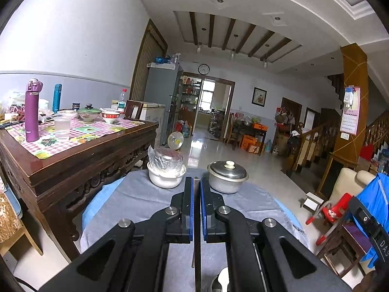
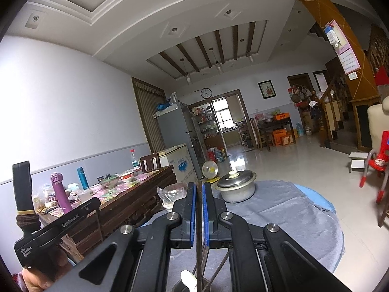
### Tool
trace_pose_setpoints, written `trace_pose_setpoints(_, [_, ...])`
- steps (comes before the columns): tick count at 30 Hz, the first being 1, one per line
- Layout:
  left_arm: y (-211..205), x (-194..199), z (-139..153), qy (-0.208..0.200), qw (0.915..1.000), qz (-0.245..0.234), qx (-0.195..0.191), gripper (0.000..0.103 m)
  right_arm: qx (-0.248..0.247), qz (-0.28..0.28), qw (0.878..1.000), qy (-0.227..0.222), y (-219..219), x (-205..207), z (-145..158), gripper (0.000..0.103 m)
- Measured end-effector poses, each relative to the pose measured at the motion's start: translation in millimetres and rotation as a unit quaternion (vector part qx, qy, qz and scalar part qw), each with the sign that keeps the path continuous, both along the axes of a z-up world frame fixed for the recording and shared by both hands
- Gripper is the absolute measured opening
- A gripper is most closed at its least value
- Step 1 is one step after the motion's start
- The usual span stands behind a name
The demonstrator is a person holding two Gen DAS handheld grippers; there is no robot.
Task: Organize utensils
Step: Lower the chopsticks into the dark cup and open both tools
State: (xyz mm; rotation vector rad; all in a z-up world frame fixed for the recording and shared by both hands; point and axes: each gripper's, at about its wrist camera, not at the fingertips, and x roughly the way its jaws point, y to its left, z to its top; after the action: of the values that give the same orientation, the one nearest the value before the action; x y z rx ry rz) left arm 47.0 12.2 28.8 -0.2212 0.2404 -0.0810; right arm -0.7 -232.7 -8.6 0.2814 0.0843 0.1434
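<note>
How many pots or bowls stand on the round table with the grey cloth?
2. A metal pot with a lid stands at the far right, and a white bowl holding plastic-wrapped items at the far left. Others may be hidden below the claws.

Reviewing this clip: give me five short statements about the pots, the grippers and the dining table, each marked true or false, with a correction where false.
1. The silver metal pot with the white knob has its lid on. True.
2. The white bowl holding clear plastic-wrapped dishes stands on the dark wooden dining table. False: it stands on the round table under the grey cloth, beside the silver pot.
3. The left gripper has its jaws shut on a thin dark stick. True.
4. The purple flask lies on its side. False: it stands upright.
5. The right gripper stands wide open. False: it is closed on a thin stick.
</note>
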Motion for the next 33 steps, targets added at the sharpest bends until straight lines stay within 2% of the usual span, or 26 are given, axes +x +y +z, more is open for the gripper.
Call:
trace_pose_setpoints(9, [-8.3,4.1,1.1,0.004,1.0,-0.007,-0.003,0.005,0.008,0.002,1.0,-0.004,-2.5,3.9,-0.1,0.006])
trace_pose_setpoints(16, [-5.8,13.0,7.5,0.002,0.9995,-0.019,-0.024,0.005,0.018,0.005,1.0,-0.013,-1.7,12.4,8.0,0.006])
trace_pose_setpoints(26, [2.0,10.6,11.6,-0.044,0.9942,-0.026,-0.095,0.005,0.027,0.002,0.999,-0.032,1.9,19.6,7.6,0.006])
trace_pose_setpoints(33, [3.1,13.1,6.3,-0.065,0.9916,-0.004,-0.112,0.005,0.036,-0.009,0.999,-0.031,2.9,26.6,-0.7,0.006])
